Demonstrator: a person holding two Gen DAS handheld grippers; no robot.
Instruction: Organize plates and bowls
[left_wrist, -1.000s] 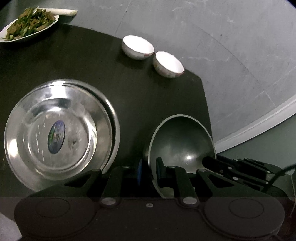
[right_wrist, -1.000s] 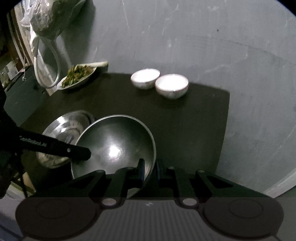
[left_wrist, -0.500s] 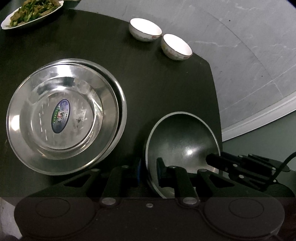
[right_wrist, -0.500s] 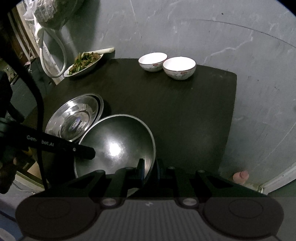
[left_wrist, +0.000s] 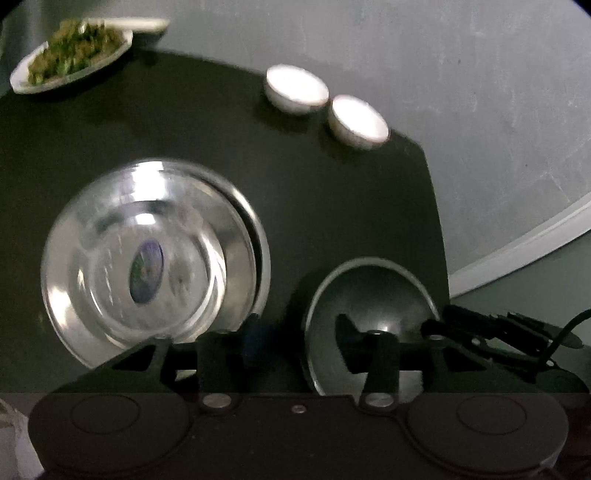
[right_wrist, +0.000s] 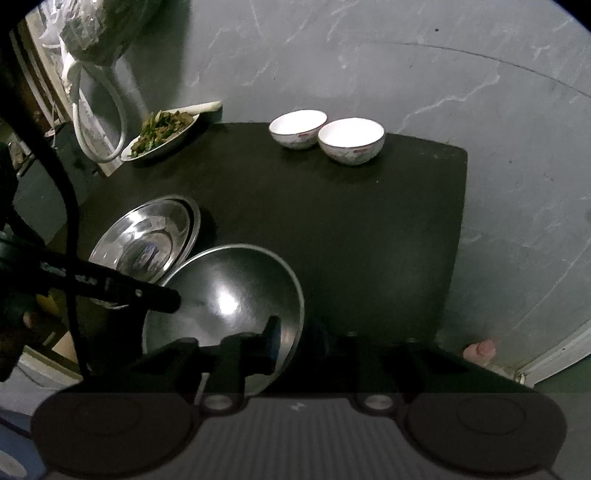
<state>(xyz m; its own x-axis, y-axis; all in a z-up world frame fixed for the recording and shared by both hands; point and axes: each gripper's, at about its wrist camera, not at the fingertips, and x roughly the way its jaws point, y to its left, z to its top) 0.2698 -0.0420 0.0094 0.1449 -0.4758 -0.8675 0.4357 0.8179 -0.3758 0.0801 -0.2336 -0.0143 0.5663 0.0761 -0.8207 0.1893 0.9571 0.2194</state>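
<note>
The dark steel bowl (right_wrist: 229, 306) sits at the near edge of the black worktop (right_wrist: 332, 229), just right of the 2 nested shiny steel plates (left_wrist: 147, 254); in the right wrist view its rim overlaps the plates' edge, though whether they touch I cannot tell. The left gripper (left_wrist: 299, 332) is spread wide, released, with the bowl's left rim standing between its fingers (left_wrist: 347, 328); one finger lies inside the bowl and the other outside over the worktop, and neither presses the rim. The right gripper (right_wrist: 303, 338) is likewise released, its fingers (right_wrist: 271, 339) parted across the bowl's right rim; the left one shows inside the bowl, the other is lost in the dark beyond the rim. The left wrist picture is blurred, the plates' label smeared. At the far edge of the worktop 2 white bowls (right_wrist: 325, 134) stand side by side, just beside each other and well apart from the steel bowl. At the far left corner a white dish of green vegetables (right_wrist: 162, 133) rests on the worktop's edge; behind it a white stalk-like thing (right_wrist: 203, 107) lies against the grey wall (right_wrist: 406, 55). A plastic bag (right_wrist: 96, 37) hangs at upper left.
</note>
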